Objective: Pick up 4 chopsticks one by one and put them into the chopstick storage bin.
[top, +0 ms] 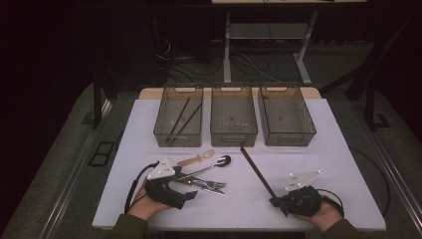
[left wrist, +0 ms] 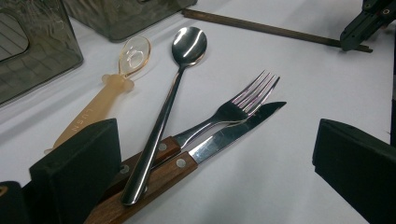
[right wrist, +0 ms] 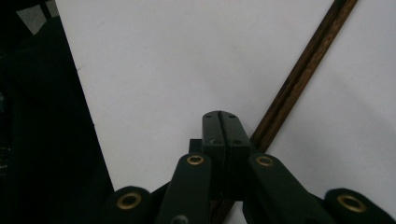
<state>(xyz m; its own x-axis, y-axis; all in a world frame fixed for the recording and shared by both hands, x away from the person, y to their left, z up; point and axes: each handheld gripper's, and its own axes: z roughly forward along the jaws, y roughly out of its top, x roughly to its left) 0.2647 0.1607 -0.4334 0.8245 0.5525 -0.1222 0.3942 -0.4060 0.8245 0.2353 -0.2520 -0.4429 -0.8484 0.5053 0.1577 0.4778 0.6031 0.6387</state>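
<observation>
A dark wooden chopstick [top: 256, 169] lies slanted on the white table [top: 323, 149], right of centre. My right gripper [top: 275, 201] is shut on its near end; in the right gripper view the jaws [right wrist: 226, 126] meet flat with the chopstick [right wrist: 303, 70] running out from under them. My left gripper [top: 186, 195] is open at the front left. Its jaws stand wide around the wooden handles of a knife [left wrist: 233, 133] and a fork [left wrist: 252, 93]. A steel spoon [left wrist: 187, 44] lies across those handles, beside a pale plastic spoon [left wrist: 130, 56].
Three smoky plastic bins stand in a row at the back: left bin [top: 177, 142] with dark chopsticks [top: 184, 117] inside, middle bin [top: 234, 141], right bin [top: 288, 141]. The table's front edge runs just below both hands.
</observation>
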